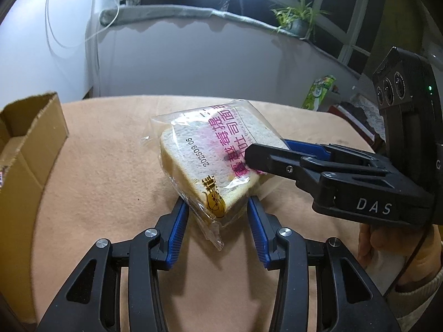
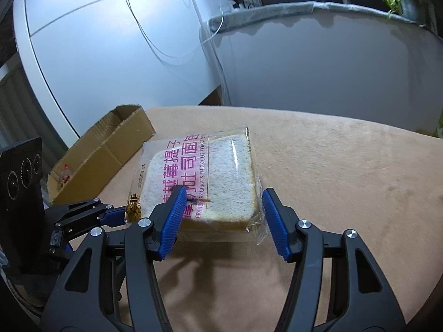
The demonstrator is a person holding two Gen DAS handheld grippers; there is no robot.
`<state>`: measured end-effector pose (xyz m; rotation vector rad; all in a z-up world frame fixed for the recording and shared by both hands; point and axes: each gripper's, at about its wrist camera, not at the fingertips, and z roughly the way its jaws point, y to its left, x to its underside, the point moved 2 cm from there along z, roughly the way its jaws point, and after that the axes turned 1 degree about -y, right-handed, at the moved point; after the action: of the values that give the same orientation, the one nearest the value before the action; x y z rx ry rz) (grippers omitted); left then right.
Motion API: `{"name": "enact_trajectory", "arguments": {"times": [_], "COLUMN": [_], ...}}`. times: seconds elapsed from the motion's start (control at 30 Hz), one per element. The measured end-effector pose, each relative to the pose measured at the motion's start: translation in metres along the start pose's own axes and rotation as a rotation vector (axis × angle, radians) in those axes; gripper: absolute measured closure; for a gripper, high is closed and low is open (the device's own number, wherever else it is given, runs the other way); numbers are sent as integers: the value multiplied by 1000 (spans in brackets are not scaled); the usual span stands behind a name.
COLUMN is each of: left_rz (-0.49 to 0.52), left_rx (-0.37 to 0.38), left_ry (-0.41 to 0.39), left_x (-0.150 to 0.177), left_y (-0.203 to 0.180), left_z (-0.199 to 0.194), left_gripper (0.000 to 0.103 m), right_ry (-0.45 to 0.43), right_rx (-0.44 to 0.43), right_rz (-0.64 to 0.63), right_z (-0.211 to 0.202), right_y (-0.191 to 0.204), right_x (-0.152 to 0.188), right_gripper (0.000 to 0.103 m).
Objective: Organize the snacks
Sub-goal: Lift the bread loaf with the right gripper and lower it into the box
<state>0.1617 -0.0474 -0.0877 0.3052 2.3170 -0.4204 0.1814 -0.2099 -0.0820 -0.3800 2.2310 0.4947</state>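
In the left wrist view the left claw sits at lower centre, its blue pads on either side of the near corner of the wrapped toast slice; the pads look pressed against the bag's corner, so I judge it clamped there. In the right wrist view the right claw is at lower centre, its pads closed on the near edge of the same toast slice, one pad on the printed top face and the other at the wrapper's right side. The packet is tilted, raised off the peach tabletop with a shadow under it, and held by both claws. The open cardboard box lies beyond it toward the upper left of the right view and at the left edge of the left view. The box lies left of both claws, so the left hand is probably nearer it, and the carry should go leftward
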Motion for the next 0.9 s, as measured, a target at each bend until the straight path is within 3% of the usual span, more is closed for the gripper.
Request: {"name": "enact_trajectory", "arguments": {"times": [0.4, 0.9], "left_rz": [39, -13], "left_rx": [1, -48], "left_ry": [-104, -212], "left_x": [-2, 1], "left_y": [-6, 46], "left_z": [-52, -107], "left_gripper": [61, 61], "right_ry": [-74, -90], "right_rx": [20, -10], "right_rz": [-72, -201], "right_z": [-45, -35], "right_y": [45, 136], "right_x": [-14, -36], "right_gripper": [43, 43]}}
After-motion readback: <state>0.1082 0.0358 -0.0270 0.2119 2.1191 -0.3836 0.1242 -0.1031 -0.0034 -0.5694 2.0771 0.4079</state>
